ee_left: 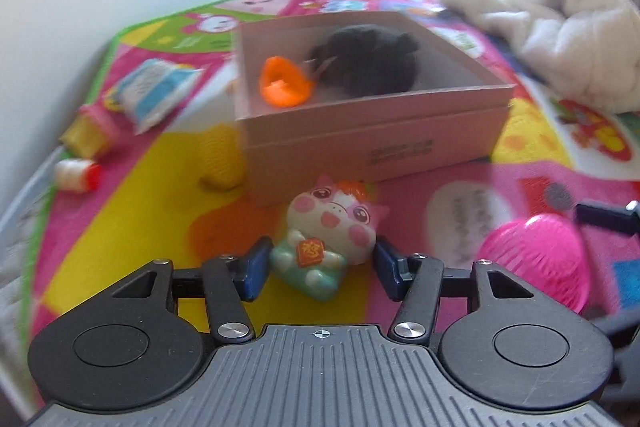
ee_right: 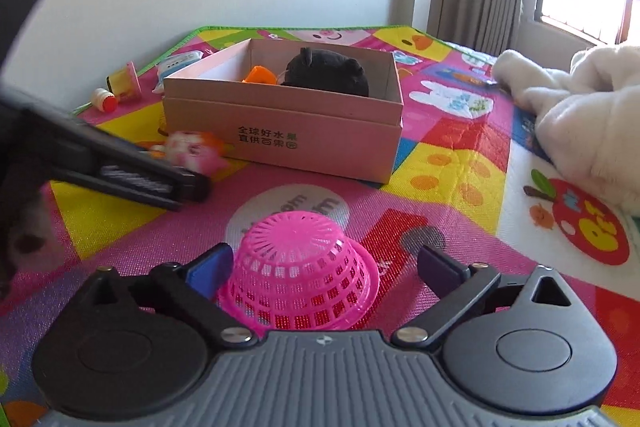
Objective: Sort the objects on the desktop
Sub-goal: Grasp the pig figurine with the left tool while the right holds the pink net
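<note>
Two grippers work the colourful play mat (ee_right: 460, 163), and each has its own target between its fingers. The left gripper (ee_left: 320, 265) has its blue pads against the two sides of a small cartoon pig figurine (ee_left: 330, 235), which stands just in front of the near wall of the pink cardboard box (ee_left: 372, 131). Its jaws are narrowed onto the toy's body, so I judge it gripped, though blur makes the contact on the right pad hard to confirm. From that grip the box opening lies straight ahead and a little higher, so the coming move looks like a lift up and over the near wall.

In the right wrist view, the right gripper (ee_right: 326, 269) stands wide apart around an upturned pink plastic basket (ee_right: 304, 267). The left pad sits just beside the basket's flared rim and the right pad is clearly apart from it, so nothing is held. The basket is round, with no long axis to line up with, and lies directly ahead between the fingers, well short of the box.

Already inside the box are a black plush toy (ee_right: 326, 73) and an orange plastic piece (ee_left: 282, 83). Far left on the mat lie a small red-capped bottle (ee_right: 105, 101), a blue-and-white packet (ee_left: 154, 95) and a yellow-and-pink item too blurred to name. White fabric (ee_right: 580, 107) is heaped at the far right. The basket's near rim is cut off by the gripper body, and the figurine's base is partly hidden.
</note>
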Motion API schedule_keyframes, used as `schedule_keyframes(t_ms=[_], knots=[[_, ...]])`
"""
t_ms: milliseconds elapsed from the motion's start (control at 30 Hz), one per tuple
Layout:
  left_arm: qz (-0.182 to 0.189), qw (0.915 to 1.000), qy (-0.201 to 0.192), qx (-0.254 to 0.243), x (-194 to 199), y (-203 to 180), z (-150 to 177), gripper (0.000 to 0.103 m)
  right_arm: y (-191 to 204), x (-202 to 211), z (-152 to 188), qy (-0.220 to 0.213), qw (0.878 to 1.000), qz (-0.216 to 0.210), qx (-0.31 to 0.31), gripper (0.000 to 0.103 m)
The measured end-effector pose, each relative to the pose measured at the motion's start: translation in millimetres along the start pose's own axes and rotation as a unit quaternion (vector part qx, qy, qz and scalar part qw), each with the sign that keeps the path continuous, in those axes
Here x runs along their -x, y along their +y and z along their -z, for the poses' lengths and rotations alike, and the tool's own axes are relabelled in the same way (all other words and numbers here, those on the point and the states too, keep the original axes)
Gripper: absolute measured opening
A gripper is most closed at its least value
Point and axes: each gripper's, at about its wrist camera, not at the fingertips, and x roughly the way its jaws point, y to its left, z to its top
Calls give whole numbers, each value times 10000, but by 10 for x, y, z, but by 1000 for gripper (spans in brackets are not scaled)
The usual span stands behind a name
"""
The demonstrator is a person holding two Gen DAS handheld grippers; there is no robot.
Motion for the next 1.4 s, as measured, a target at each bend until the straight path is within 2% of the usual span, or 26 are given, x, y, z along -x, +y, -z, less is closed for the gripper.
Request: schedule_keyframes(t_ms=[67,167,267,300,333,467,600,733,800,933,1033,1167,1400], knots=[[-200,9996,134,126,99,64,101,60,27,1,-2,6,10000,34,65,100],[-125,9988,210,436,328,127,282,62,57,-2,-7,30,9999,96,135,101],[128,9983,171,550,465,135,421,82,79,-7,-23,92,9997,155,154,103],[207,9981,146,554,480,134,450,92,78,-5,-24,112,9997,154,130,103],[245,9981,135,552,481,131,469,97,74,-2,-20,125,9998,148,92,103],[294,9982,84,511,463,105,483,102,104,36,-9,178,9997,167,4,98],[239,9993,-99,260,491,51,533,103,160,72,10,174,9996,212,40,97],[171,9991,-208,322,516,91,565,103,182,87,8,180,9996,202,97,98],[4,9987,-315,410,538,142,565,103,196,112,21,205,9997,41,141,102],[-193,9973,-422,562,525,282,531,103,272,184,79,94,9988,-267,404,103],[-83,9978,-352,549,493,311,505,103,301,142,82,135,9982,-327,477,103],[60,9987,-224,457,437,259,491,103,194,90,69,261,9977,-610,135,103],[46,9992,-277,297,353,195,427,103,224,103,80,215,9981,-547,192,103]])
